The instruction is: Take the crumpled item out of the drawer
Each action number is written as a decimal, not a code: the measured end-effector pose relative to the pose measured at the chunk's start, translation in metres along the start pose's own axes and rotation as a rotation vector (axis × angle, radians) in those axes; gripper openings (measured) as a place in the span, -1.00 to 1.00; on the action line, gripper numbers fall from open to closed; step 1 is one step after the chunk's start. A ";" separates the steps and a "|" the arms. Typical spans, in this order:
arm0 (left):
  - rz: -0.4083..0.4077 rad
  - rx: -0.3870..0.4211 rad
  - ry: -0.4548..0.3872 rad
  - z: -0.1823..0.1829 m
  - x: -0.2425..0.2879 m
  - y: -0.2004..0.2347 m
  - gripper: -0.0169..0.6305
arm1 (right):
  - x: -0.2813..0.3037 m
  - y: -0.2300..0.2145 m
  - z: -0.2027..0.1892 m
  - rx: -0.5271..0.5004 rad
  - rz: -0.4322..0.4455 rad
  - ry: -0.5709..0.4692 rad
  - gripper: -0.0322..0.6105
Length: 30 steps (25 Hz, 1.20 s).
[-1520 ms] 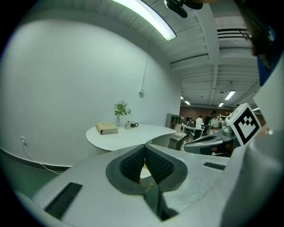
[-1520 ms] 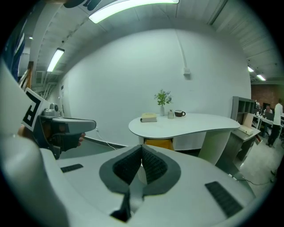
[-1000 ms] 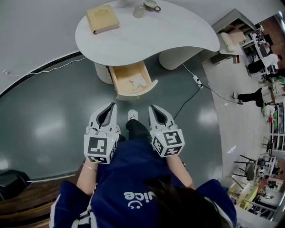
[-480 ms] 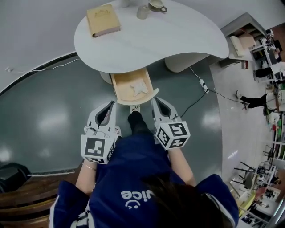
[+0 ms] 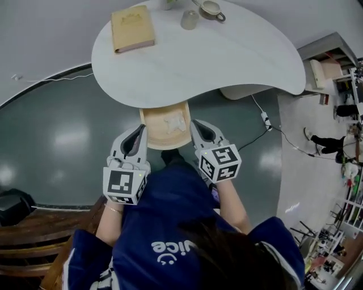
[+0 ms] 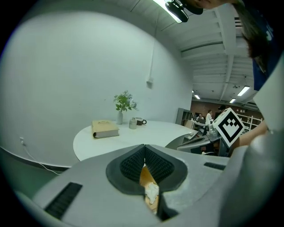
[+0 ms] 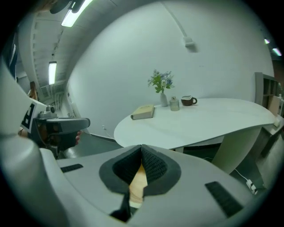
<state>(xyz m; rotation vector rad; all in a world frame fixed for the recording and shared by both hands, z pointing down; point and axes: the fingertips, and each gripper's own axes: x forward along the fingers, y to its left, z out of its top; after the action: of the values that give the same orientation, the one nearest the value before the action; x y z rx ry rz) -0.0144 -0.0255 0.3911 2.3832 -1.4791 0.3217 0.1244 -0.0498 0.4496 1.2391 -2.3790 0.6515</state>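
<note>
Drawer (image 5: 152, 129) of pale wood stands pulled out from under the near edge of a curved white table (image 5: 227, 56). The crumpled white item (image 5: 174, 122) lies inside it, in its right half, and neither tool touches it. The left gripper (image 5: 139, 131) is held just beside the drawer's left front corner and the right gripper (image 5: 194, 124) by its right front corner. Both point toward the table and slant downward.

In the left gripper view the two ribbed pads meet at their tips with nothing between them. Through the narrow slit below them the drawer's wooden floor and the crumpled item show, lying beyond the tool and not in its grip. The right gripper view shows the same: jaws closed tip to tip and empty, with only a strip of pale wood visible through the slit.

On the tabletop, well apart from the drawer, are a tan book (image 5: 132, 28), a small cup (image 5: 189, 20) and a mug (image 5: 212, 8). A vase of flowers (image 6: 123, 104) stands near the cup. A cable (image 5: 272, 127) runs over the dark glossy floor (image 5: 57, 141) to the right of the table.
</note>
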 end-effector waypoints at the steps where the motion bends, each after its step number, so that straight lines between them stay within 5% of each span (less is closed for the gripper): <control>1: 0.014 -0.007 0.004 0.001 0.006 0.001 -0.93 | 0.007 -0.001 0.000 -0.021 0.040 0.029 -0.88; 6: 0.077 -0.049 0.025 0.007 0.033 0.003 -0.93 | 0.032 -0.002 -0.006 -0.103 0.222 0.165 -0.88; 14: 0.174 -0.133 0.072 -0.008 0.050 0.012 -0.93 | 0.050 -0.012 -0.019 -0.210 0.322 0.282 -0.86; 24: 0.195 -0.163 0.087 -0.015 0.051 0.026 -0.93 | 0.070 0.007 -0.062 -0.409 0.460 0.502 -0.50; 30: 0.231 -0.293 0.066 -0.016 0.043 0.049 -0.93 | 0.083 0.013 -0.086 -0.559 0.506 0.626 -0.23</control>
<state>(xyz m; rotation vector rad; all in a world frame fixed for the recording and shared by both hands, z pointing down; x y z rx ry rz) -0.0395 -0.0758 0.4280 1.9628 -1.6475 0.2157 0.0788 -0.0493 0.5606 0.1532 -2.0928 0.3797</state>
